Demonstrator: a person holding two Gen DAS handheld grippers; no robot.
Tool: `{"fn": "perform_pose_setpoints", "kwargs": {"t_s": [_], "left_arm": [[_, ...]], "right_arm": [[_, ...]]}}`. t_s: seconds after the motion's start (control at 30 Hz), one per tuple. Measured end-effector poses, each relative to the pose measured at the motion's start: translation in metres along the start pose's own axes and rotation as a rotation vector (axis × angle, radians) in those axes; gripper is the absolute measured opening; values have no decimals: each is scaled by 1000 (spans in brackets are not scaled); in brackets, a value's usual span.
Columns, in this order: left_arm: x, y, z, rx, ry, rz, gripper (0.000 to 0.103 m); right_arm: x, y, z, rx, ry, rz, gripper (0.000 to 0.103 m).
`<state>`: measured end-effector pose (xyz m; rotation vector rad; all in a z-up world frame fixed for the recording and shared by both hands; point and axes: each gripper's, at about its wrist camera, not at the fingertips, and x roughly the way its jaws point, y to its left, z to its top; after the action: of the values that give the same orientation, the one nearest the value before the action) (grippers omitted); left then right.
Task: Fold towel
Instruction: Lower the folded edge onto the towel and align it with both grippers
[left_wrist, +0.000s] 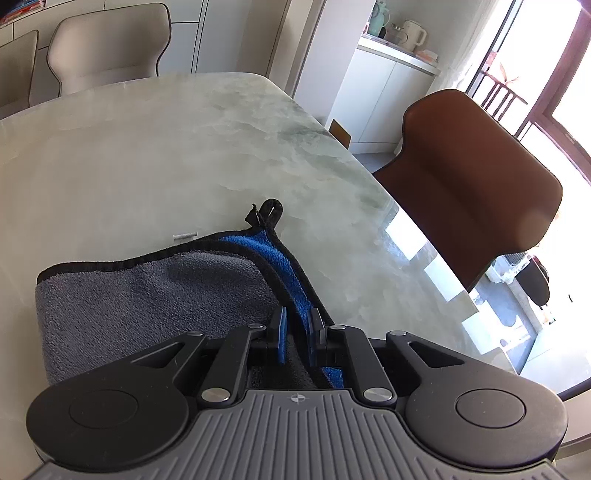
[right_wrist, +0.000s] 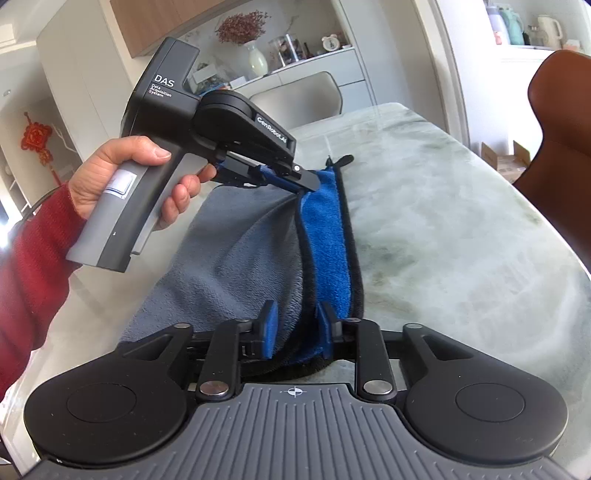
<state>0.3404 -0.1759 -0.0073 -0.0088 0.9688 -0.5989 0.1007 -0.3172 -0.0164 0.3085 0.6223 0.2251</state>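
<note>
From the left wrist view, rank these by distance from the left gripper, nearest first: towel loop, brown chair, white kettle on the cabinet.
1. Towel loop: just ahead of the left gripper, on the table.
2. Brown chair: off the table's right edge.
3. White kettle: far back, upper right.

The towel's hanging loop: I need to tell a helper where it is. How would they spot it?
On the marble table lies a grey-and-blue towel. At its far corner a small black loop sticks out onto bare tabletop, the only part that is not flat cloth.
</note>
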Motion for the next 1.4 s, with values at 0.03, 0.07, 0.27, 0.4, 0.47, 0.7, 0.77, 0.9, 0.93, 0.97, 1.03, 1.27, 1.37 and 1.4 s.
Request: {"fn": "perform_pose_setpoints", "kwargs": {"t_s": [0.03, 0.07, 0.27, 0.4, 0.47, 0.7, 0.77, 0.9, 0.93, 0.97, 1.03, 1.27, 1.37, 1.4], "left_arm": [[0, 0, 0, -4, 0, -1, 9], [0, 0, 0, -4, -1, -1, 9], [-1, -9, 1, 31, -16, 22, 9], [2, -15, 3, 45, -15, 30, 9], [4, -17, 3, 51, -13, 30, 9], [11, -20, 4, 49, 0, 35, 9], [13, -20, 3, 56, -3, 40, 9], [15, -22, 4, 69, -23, 45, 9], [15, -22, 4, 65, -26, 39, 9], [15, -22, 5, 59, -29, 30, 9], [13, -21, 6, 50, -36, 11, 9], [-20, -8, 8, 62, -100, -1, 12], [-43, 7, -1, 77, -146, 22, 17], [-50, 13, -5, 74, -161, 32, 19]], "right_arm": [[-1, 1, -1, -6, -10, 9, 22], [-3, 2, -2, -14, -28, 19, 10], [-10, 0, -2, -10, -75, 2, 6], [-9, -6, -2, 13, -66, -28, 6], [-8, -8, -3, 14, -58, -34, 6], [-13, -10, -4, 27, -47, -47, 6], [-11, -11, -5, 31, -37, -60, 6], [-12, -11, -6, 28, -41, -61, 6], [-13, -11, -6, 27, -41, -62, 6], [-13, -12, -6, 27, -42, -62, 6], [-14, -13, -6, 29, -42, -65, 6], [-19, -16, -3, -6, -50, -119, 7], [-23, -21, 7, -19, -66, -90, 13], [-25, -24, 13, -35, -78, -56, 17]]}}
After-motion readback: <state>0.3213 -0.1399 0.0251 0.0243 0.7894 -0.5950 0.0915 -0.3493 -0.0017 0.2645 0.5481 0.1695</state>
